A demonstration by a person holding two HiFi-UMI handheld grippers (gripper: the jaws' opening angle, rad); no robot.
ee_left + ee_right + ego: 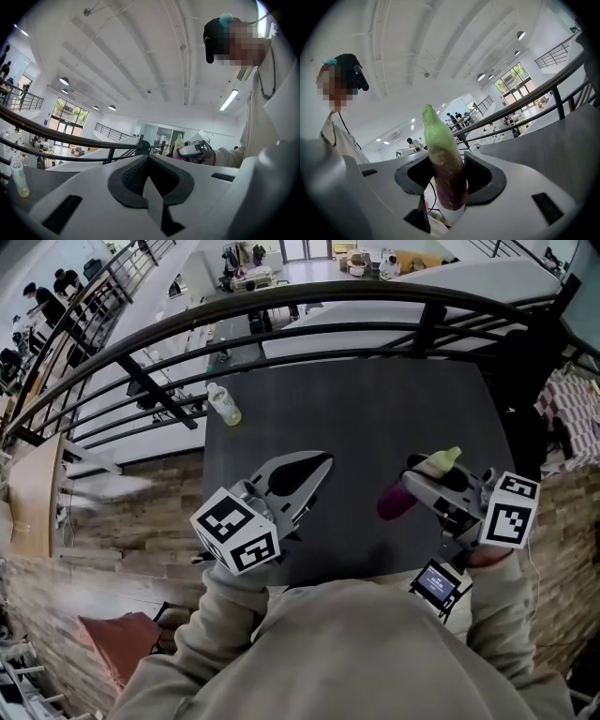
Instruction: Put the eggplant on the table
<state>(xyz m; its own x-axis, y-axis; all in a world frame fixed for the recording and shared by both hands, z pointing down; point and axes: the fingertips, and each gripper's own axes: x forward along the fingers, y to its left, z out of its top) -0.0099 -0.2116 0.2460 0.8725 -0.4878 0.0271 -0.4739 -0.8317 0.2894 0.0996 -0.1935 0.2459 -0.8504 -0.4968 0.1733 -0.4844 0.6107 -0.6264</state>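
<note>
The eggplant, purple with a pale green top end, hangs over the front right part of the dark grey table. My right gripper is shut on its middle. In the right gripper view the eggplant stands nearly upright between the two dark pads, green end up, with my right gripper clamped round it. My left gripper hovers over the front left of the table, shut and holding nothing. In the left gripper view the pads of my left gripper meet at a point.
A clear plastic bottle stands at the table's far left corner, also seen as the bottle. A dark curved railing runs just behind the table. Beyond it the floor drops to a lower level. A small screen sits by my right wrist.
</note>
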